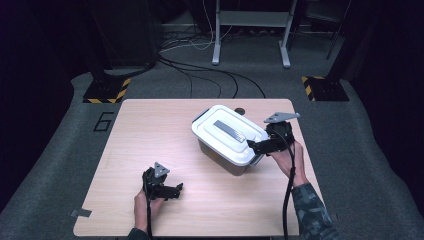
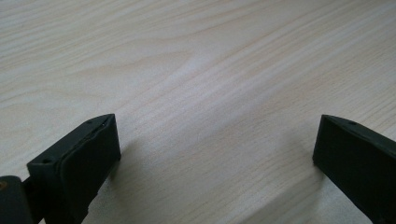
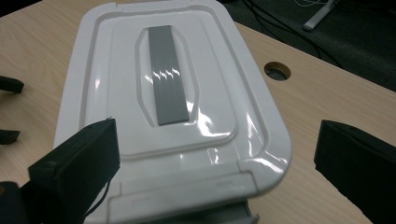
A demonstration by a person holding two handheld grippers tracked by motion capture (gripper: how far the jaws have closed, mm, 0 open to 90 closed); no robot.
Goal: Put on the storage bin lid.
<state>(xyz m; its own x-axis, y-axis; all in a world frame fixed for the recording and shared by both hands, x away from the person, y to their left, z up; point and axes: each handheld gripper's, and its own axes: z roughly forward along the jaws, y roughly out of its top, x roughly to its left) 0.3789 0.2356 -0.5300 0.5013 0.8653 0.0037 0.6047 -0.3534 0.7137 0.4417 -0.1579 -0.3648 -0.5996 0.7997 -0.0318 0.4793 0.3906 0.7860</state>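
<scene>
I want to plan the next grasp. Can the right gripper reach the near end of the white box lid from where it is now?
Probably yes. The right gripper is open, just beside that end of the lid, with nothing between them.

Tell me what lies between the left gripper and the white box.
Bare tabletop, in the high view: nothing lies between the left gripper and the box.

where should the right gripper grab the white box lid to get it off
Likely at the latch tab on the near short end of the lid, coming in level from that end, where the right gripper already sits with its fingers open on either side of it. The grey handle lies flat in its recess, so it offers little to pinch from above. The box sits lidded on the table.
</scene>
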